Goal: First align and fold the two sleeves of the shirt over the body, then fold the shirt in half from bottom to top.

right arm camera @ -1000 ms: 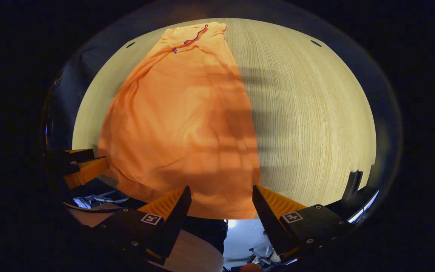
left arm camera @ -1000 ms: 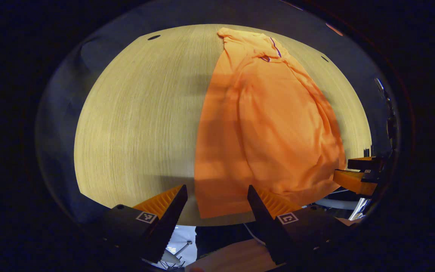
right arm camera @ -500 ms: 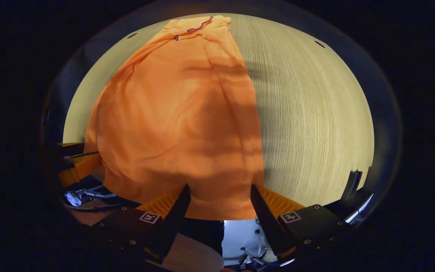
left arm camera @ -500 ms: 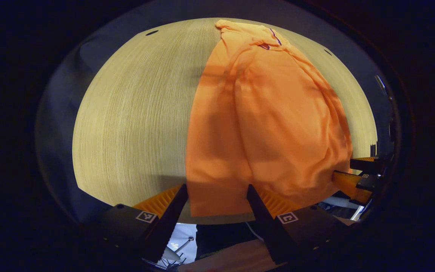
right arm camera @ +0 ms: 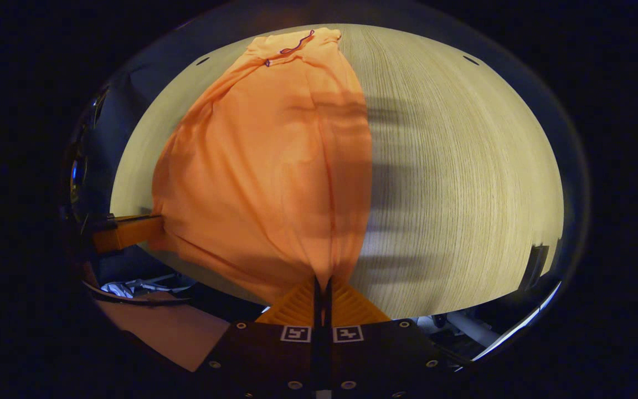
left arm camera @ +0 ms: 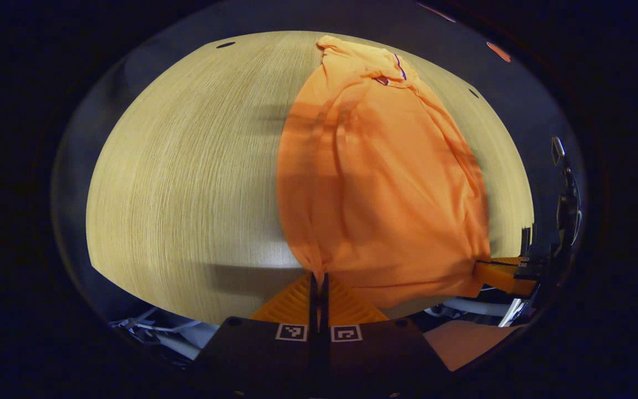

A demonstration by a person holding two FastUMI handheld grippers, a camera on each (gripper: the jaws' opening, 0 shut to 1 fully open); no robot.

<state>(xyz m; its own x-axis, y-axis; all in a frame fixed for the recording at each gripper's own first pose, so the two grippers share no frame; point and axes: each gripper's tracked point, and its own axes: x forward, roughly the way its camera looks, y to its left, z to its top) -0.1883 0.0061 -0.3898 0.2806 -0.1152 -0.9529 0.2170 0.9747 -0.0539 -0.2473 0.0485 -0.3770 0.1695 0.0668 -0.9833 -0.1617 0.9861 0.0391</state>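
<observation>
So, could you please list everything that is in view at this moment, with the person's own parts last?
shirt: one, orange, lying lengthwise on the table, collar at the far end, sleeves already folded over the body, bottom hem at the near edge.
table: one, light wood grain, under the shirt.
left gripper: one, shut on the shirt's bottom hem at one corner; also seen from the side in the right gripper view.
right gripper: one, shut on the other hem corner; also seen from the side in the left gripper view.
</observation>
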